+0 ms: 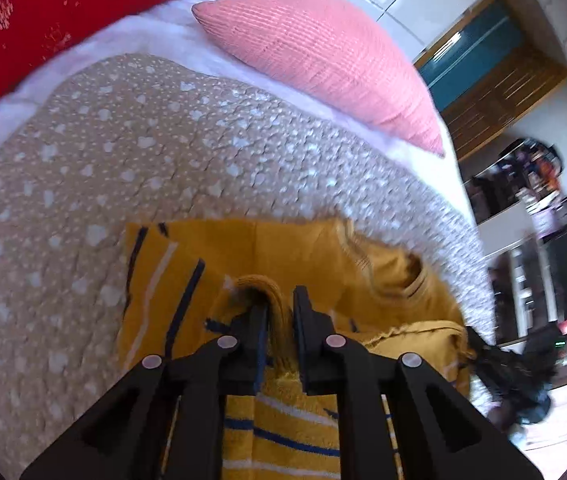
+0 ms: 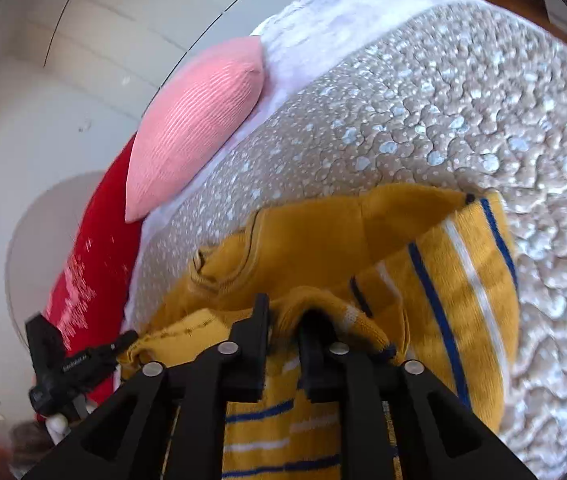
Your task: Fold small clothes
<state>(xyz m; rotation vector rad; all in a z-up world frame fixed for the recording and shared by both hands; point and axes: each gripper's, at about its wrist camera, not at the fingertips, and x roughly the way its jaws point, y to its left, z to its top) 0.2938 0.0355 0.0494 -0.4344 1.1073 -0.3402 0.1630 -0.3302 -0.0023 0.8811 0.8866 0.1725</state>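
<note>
I have the left gripper [image 1: 279,312] and right gripper [image 2: 283,320] each pinching the yellow sweater's [image 2: 423,280] hem above the bed [image 2: 443,120], mid-fold; next I should carry it forward evenly.

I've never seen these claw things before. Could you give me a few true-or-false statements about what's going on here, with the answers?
1. Both claws pinch the sweater. True: the left claw and the right claw each clamp a fold of it.
2. The sweater is plain green. False: it is yellow with blue and white stripes.
3. A pink pillow lies on the bed. True.
4. The sweater rests on a bare wooden table. False: it lies on a spotted quilt.
5. The left claw is empty. False: it grips knit fabric.
</note>
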